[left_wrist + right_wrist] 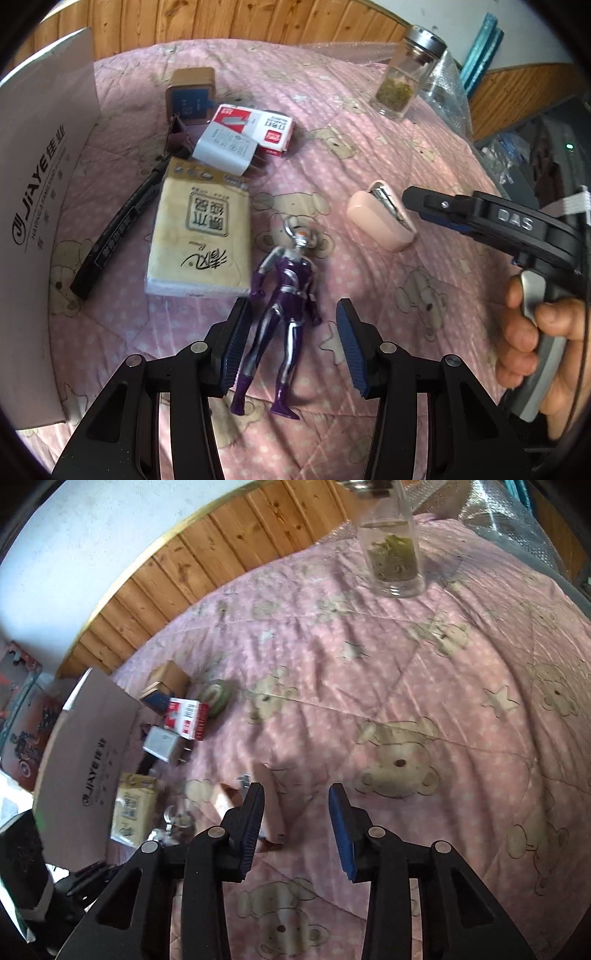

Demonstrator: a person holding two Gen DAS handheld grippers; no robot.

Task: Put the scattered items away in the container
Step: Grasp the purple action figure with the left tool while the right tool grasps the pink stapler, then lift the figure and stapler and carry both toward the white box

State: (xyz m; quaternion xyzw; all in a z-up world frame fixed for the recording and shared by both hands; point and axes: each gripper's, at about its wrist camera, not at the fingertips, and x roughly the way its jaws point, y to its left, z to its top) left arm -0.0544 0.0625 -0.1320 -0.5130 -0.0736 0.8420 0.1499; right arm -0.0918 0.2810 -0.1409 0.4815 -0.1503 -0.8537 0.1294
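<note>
Nothing visibly boxed: toy figure [284, 295], tissue pack [199, 236], pink stapler [384, 218], jar [406, 77] lay on quilt [369, 155] beside cardboard box [40, 166]. Left gripper [291, 343] gaped around figure, untouching; right gripper [295, 827] half-open, empty.

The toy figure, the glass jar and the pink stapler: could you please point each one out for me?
toy figure [290, 280]: left wrist view, on its purple chest.
glass jar [400, 83]: left wrist view, on the clear wall above the green leaves.
pink stapler [373, 216]: left wrist view, on its pink body.
</note>
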